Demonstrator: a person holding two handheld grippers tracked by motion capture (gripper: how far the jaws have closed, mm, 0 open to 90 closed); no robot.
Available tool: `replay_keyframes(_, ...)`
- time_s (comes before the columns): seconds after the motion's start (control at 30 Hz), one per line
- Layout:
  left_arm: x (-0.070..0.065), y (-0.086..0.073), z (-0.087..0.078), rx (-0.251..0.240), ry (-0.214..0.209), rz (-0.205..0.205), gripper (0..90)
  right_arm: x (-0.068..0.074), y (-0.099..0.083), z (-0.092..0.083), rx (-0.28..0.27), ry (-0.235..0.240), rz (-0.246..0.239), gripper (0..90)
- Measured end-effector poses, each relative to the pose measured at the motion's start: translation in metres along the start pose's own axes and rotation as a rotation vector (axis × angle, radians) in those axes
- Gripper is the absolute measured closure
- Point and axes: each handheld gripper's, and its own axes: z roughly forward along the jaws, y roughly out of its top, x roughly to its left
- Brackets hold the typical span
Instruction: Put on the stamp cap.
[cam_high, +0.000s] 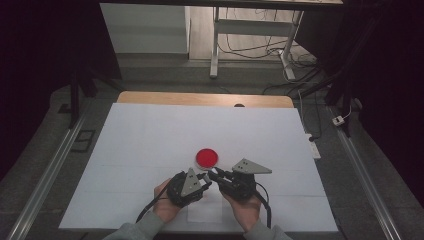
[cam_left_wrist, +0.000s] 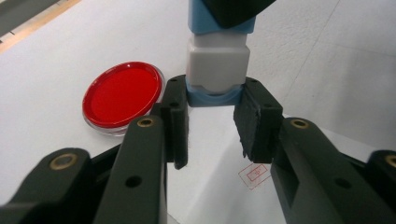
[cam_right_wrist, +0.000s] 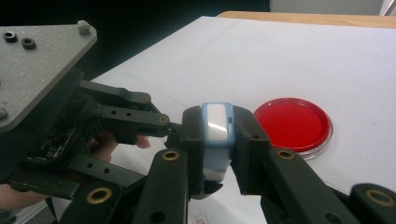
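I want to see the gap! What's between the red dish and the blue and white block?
Nothing but bare white table cover between red dish and block, seen in the left gripper view.

We see the two grippers meeting at the near middle of the white-covered wooden table (cam_high: 150, 145). The left gripper (cam_high: 205, 178) lies left of the right gripper (cam_high: 212, 174), their tips touching the same thing: a small blue-and-white rounded plastic block (cam_right_wrist: 217, 135), held between both pairs of jaws just above the table. The round red shallow plastic dish (cam_high: 207, 157) sits on the table just beyond the gripper tips, near them and apart from the block. Behind the table, across the floor, stands a white metal desk frame (cam_high: 250, 30).
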Motion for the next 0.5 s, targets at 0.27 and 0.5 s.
replay_keyframes(0.27, -0.0006, 0.0001, -0.0008, -0.001, 0.012, 0.012, 66.0, 0.0001, -0.0003, 0.0003, 0.003, 0.004, -0.001, 75.5)
replay_keyframes(0.5, -0.0015, 0.0003, -0.0009, 0.009, 0.021, 0.034, 66.0, 0.0004, -0.0013, 0.0022, 0.017, 0.005, -0.005, 75.6)
